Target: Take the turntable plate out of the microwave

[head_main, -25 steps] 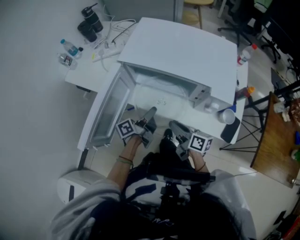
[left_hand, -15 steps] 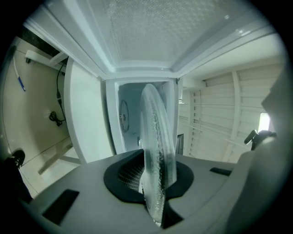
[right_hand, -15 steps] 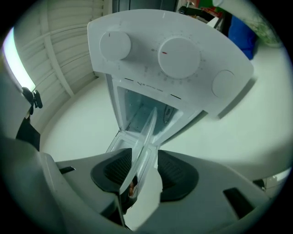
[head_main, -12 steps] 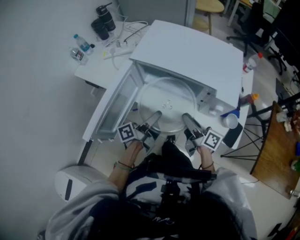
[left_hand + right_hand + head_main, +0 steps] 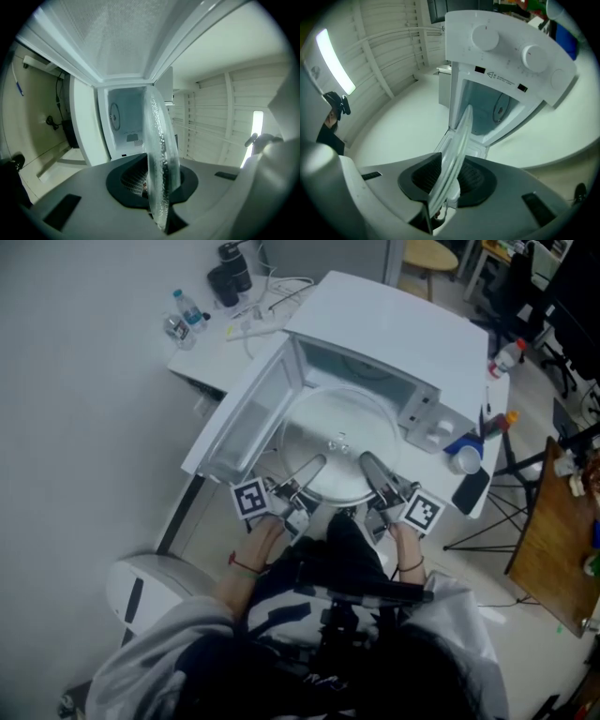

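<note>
While both claws hold it by its near rim, the turntable plate (image 5: 337, 439) hangs in front of the open microwave (image 5: 394, 329), just beyond the claws' tips. The microwave stands on a white bench (image 5: 208, 360) against a pale wall. Its door (image 5: 246, 423) is swung wide, out past the left claw (image 5: 314, 465). Farther off on that side, the bench carries a water bottle (image 5: 184, 307), black cups (image 5: 231, 276) and loose cables (image 5: 274, 289). Past the right claw (image 5: 367, 462), a pale cup (image 5: 464, 458) lies on its side beside the microwave's control panel. The floor is light. A wooden table (image 5: 553, 521) and office chairs crowd the room well off to the right claw's side.

The plate is clear glass and round, so it has no long axis. It lies roughly level, face up, with its far rim towards the cavity. Each gripper view shows it edge-on as a thin sliver running straight away from the pads.

The left claw is clenched on the rim, its pads pressed against the glass. The right claw's jaws have just been closing, with the rim between them, and they now grip it too.
</note>
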Demonstrator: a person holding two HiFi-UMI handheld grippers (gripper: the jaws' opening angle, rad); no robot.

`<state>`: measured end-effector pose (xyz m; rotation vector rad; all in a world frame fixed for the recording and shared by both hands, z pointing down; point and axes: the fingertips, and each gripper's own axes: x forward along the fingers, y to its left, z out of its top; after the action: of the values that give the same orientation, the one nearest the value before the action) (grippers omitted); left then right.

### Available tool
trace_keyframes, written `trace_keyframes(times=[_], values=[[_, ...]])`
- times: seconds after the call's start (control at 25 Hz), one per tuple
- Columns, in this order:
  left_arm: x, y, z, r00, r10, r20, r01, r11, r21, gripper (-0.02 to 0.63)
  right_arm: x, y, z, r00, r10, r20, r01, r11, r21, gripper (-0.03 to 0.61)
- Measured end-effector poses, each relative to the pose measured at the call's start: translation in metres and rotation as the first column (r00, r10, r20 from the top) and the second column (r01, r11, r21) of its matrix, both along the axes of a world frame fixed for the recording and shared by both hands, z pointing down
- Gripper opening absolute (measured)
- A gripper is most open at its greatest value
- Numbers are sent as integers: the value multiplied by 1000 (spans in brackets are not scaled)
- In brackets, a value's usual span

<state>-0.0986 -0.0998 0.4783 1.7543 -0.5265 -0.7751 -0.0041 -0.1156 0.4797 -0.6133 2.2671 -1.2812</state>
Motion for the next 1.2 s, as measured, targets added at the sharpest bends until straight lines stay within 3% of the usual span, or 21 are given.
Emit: trace_keyframes(times=[0.04,0.6,1.2], values=[[-1,8,0,1000,3,3,-3,1000,3,25,0,7,2,1000,9,-21,-9,1000,0,59],[12,72,0,1000,17,-5,-17,1000,-12,25,14,73,-1,997,38,-70,-42,997,-66,57],[69,98,-22,999,-44,6,44,999,23,25,69,93,-24,997,-2,-79,-1,999,-41,57]])
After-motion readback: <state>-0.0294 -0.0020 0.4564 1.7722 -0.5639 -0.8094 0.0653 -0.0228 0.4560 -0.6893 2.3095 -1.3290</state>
